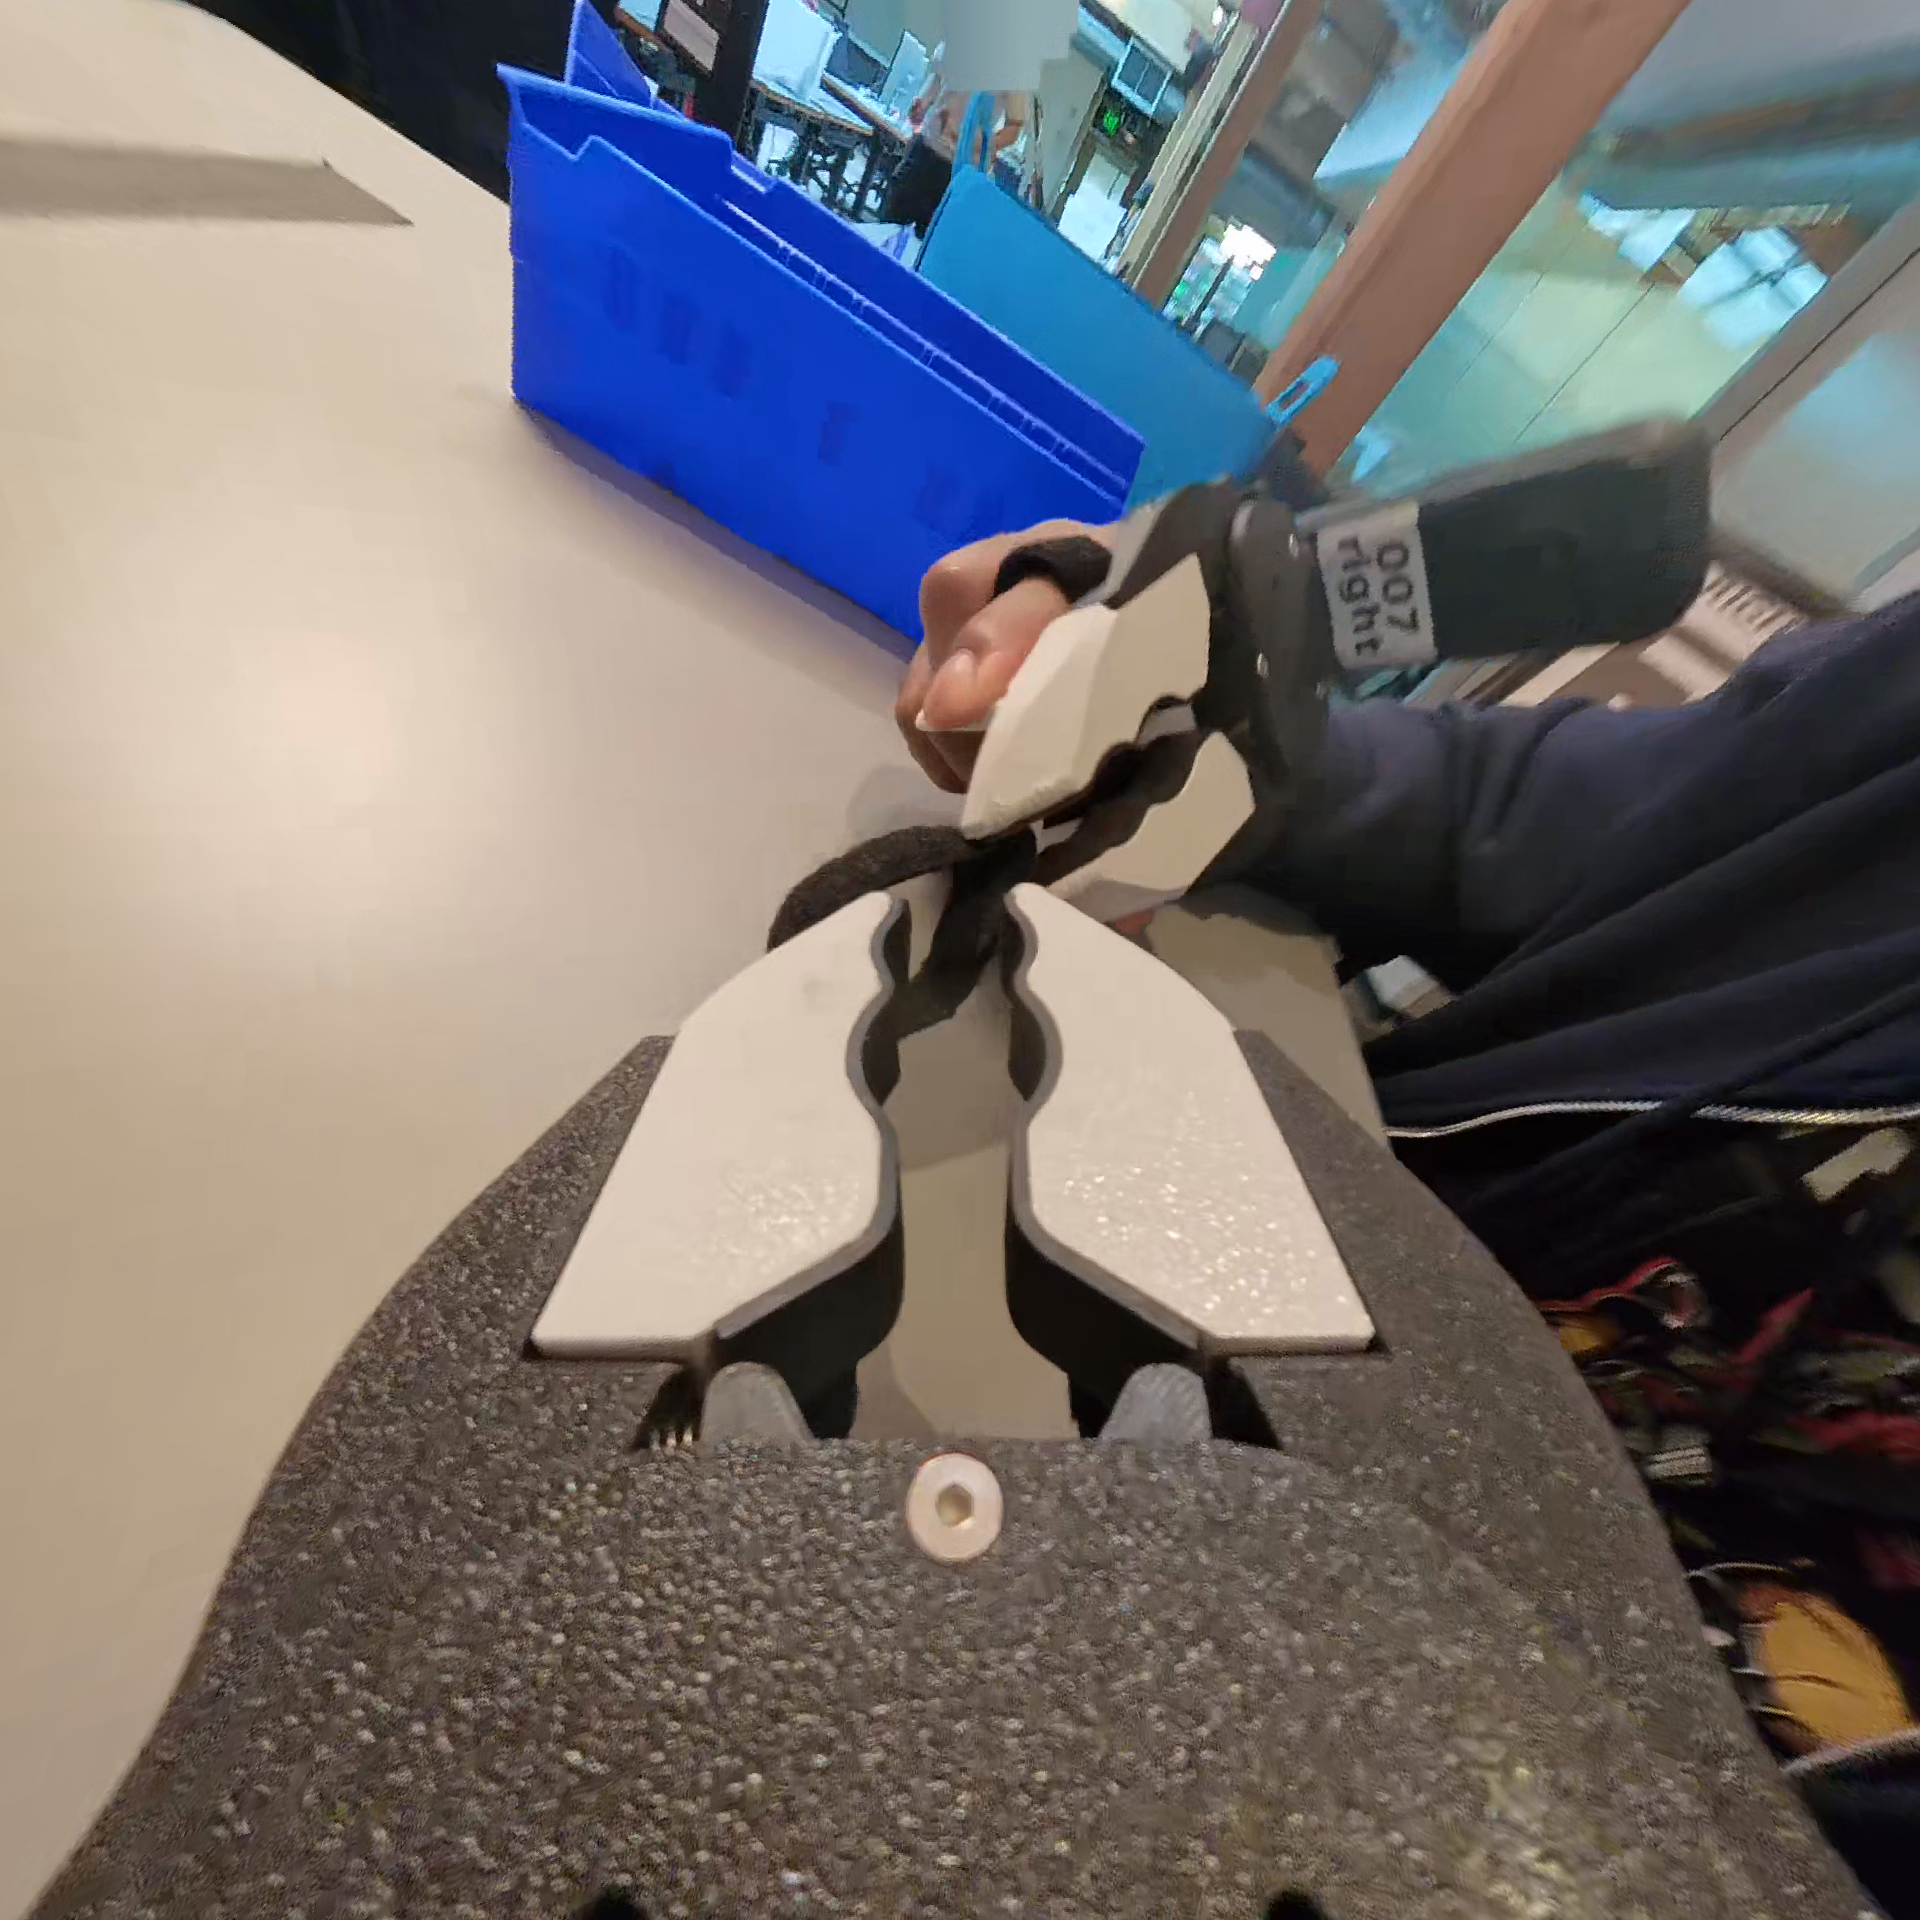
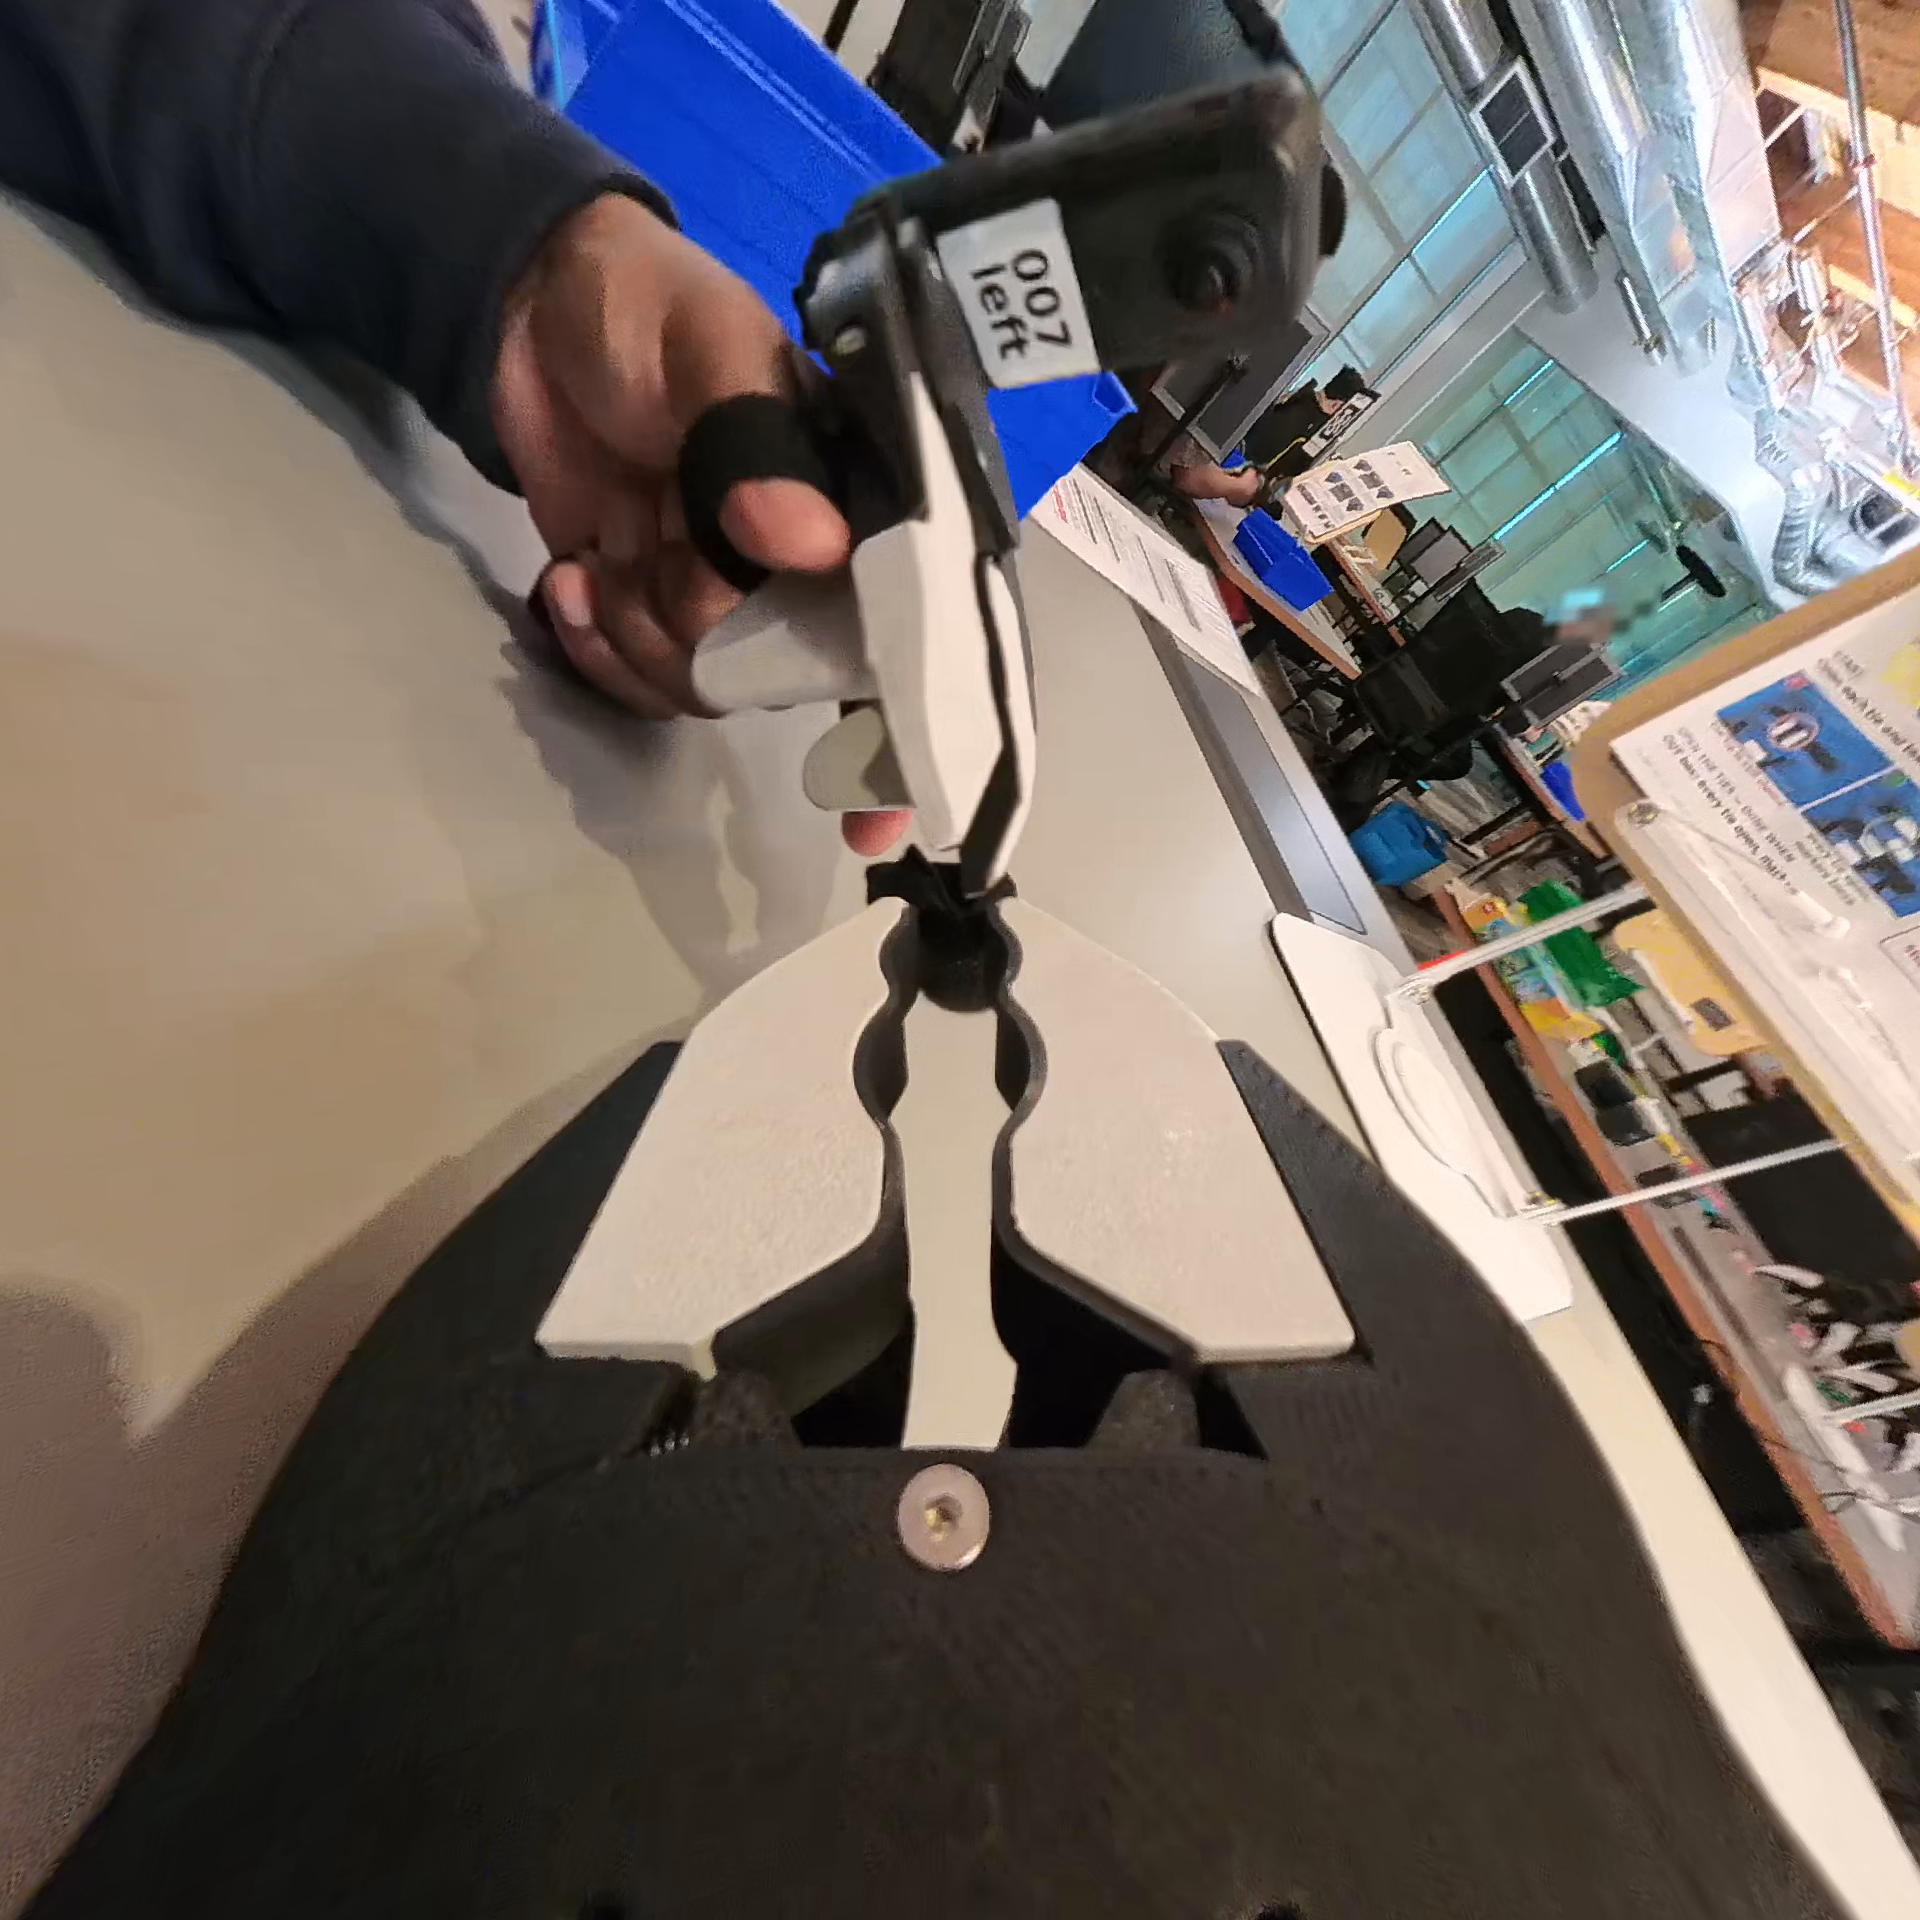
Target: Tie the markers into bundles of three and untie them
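Note:
A black fabric strap (image 1: 951, 966) is stretched between my two grippers just above the grey table (image 1: 312, 727). My left gripper (image 1: 958, 909) is shut on one end of it. My right gripper (image 1: 1034, 847) meets it tip to tip from the right and is shut on the other end. A loop of the strap (image 1: 862, 857) bulges to the left of the tips. In the right wrist view my right gripper (image 2: 953, 914) pinches the strap (image 2: 956, 971), and the left gripper (image 2: 971, 868) comes down onto it from above. No markers are in view.
A blue plastic bin (image 1: 790, 343) stands at the back of the table and shows behind the left hand (image 2: 748, 135). A printed sheet (image 2: 1143, 561) lies near the table's right edge. An instruction board (image 2: 1766, 810) on a clear stand with a white base (image 2: 1434, 1091) stands at the right. My two grippers' fingertips are within a few centimetres of each other.

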A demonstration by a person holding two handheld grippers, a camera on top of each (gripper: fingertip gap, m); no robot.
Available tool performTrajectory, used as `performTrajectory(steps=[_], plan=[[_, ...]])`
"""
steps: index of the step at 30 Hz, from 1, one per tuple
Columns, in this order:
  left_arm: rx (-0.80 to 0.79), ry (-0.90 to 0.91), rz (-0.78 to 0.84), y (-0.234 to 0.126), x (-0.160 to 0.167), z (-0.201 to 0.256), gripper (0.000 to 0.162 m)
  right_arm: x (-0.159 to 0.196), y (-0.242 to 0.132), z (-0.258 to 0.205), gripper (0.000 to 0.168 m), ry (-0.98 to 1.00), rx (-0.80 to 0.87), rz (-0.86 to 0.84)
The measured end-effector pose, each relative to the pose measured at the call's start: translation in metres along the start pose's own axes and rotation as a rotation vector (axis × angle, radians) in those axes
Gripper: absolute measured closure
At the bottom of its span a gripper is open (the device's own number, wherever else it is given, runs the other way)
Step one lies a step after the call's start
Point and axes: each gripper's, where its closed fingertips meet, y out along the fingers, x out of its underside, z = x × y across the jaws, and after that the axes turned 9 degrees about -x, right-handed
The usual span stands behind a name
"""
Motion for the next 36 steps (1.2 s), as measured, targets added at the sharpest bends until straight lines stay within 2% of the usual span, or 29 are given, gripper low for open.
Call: performTrajectory(steps=[5, 9, 17, 21, 29, 36], plan=[[0.086, -0.190, 0.011, -0.004, -0.007, 0.003, 0.146, 0.000, 0.002, -0.002, 0.157, -0.132, 0.044, -0.058], [0.092, -0.311, -0.030, -0.003, -0.003, 0.002, 0.146, -0.001, 0.003, -0.002, 0.156, -0.222, 0.085, -0.094], [0.099, -0.450, 0.015, 0.003, -0.006, 0.001, 0.145, -0.005, 0.006, -0.005, 0.156, -0.330, 0.123, -0.124], [0.113, -0.520, 0.063, 0.007, -0.006, 0.000, 0.155, -0.006, 0.009, -0.008, 0.156, -0.365, 0.121, -0.137], [0.082, -0.536, 0.219, 0.000, -0.020, -0.007, 0.160, -0.004, 0.006, 0.003, 0.158, -0.390, 0.209, -0.169], [0.079, -0.557, 0.218, 0.001, -0.019, -0.008, 0.160, -0.003, 0.008, 0.003, 0.156, -0.415, 0.223, -0.175]])
